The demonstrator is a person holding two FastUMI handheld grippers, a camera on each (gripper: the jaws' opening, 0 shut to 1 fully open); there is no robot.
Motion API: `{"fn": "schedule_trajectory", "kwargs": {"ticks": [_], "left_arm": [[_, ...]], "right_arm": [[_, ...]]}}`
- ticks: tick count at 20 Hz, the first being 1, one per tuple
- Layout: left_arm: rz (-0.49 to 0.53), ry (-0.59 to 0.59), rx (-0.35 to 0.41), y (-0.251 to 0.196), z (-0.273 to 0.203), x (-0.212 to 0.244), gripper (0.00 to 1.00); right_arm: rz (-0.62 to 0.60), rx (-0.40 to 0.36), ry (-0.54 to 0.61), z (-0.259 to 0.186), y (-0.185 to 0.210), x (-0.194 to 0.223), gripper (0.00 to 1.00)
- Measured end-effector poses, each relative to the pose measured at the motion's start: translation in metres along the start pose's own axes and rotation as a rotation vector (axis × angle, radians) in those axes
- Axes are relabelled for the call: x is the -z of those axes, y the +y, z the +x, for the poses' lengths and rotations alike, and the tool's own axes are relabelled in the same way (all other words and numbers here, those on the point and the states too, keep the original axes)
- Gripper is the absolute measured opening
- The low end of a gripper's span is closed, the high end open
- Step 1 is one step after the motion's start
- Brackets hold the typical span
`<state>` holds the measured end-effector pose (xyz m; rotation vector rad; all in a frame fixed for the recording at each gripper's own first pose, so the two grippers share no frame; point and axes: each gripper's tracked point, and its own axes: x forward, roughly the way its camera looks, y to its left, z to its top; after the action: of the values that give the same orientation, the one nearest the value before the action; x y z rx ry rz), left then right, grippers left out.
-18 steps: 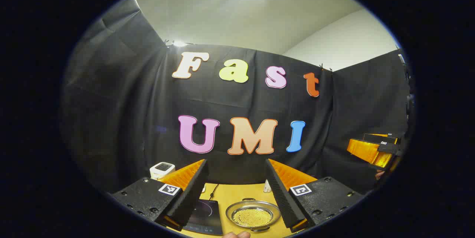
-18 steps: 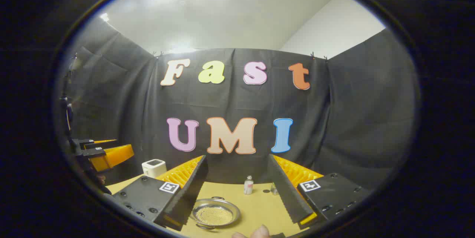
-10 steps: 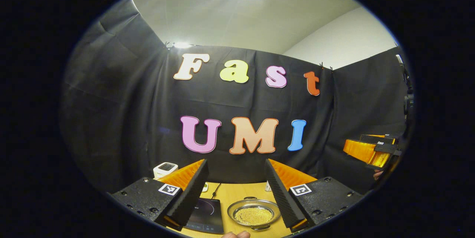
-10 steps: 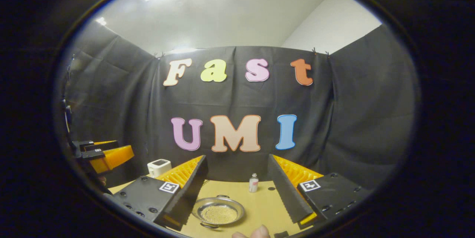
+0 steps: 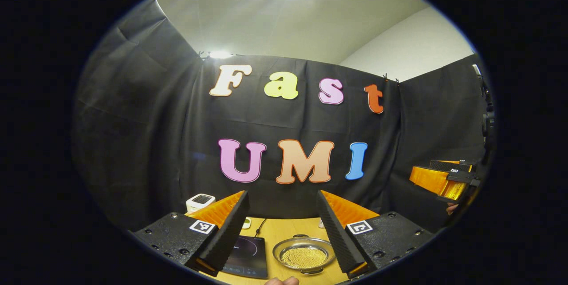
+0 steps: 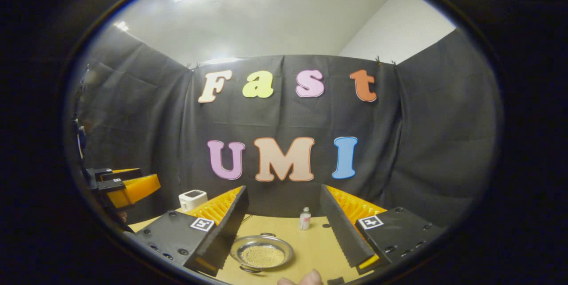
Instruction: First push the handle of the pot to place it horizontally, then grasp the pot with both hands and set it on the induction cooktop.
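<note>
Both cams ride high, facing the back wall, tilted up; table (image 5: 284,231) low in frame, far off. Shared: pot (image 5: 304,256) (image 6: 262,254) at bottom centre. Left gripper view has right gripper (image 5: 441,180) at right edge; right gripper view has left gripper (image 6: 126,187) at left edge.

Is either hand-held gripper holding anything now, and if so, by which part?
Nothing is held. Left hand-held gripper and right hand-held gripper are open above the pot.

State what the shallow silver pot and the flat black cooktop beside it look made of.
Shallow silver pot: likely stainless steel, given its shiny grey rim and thin loop handles.
Flat black cooktop: seemingly glass or glossy ceramic, given its smooth dark face with printed markings and faint sheen.
</note>
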<state>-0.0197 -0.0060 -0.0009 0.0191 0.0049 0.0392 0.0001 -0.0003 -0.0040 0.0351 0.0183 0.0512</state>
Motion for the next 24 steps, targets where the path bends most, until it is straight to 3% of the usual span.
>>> {"fn": "schedule_trajectory", "kwargs": {"ticks": [6, 17, 19, 21, 23, 24], "left_arm": [[0.009, 0.002, 0.001, 0.001, 0.0, 0.002, 0.92], [0.006, 0.018, -0.015, 0.039, 0.001, 0.012, 0.92], [0.012, 0.017, -0.016, 0.045, 0.003, 0.011, 0.92], [0.016, 0.023, -0.013, 0.049, 0.004, 0.014, 0.92], [0.016, 0.027, -0.004, 0.05, 0.004, 0.015, 0.87], [0.013, 0.026, -0.001, 0.049, 0.006, 0.015, 0.92]], "right_arm": [[0.003, -0.005, 0.016, 0.001, 0.003, 0.006, 0.97], [-0.023, -0.039, 0.077, 0.018, 0.05, 0.033, 0.96], [-0.033, -0.041, 0.085, 0.022, 0.06, 0.038, 0.6], [-0.057, -0.029, 0.095, 0.028, 0.068, 0.046, 0.63], [-0.076, -0.008, 0.079, 0.03, 0.063, 0.043, 0.34], [-0.078, -0.006, 0.084, 0.032, 0.066, 0.046, 0.24]]}}
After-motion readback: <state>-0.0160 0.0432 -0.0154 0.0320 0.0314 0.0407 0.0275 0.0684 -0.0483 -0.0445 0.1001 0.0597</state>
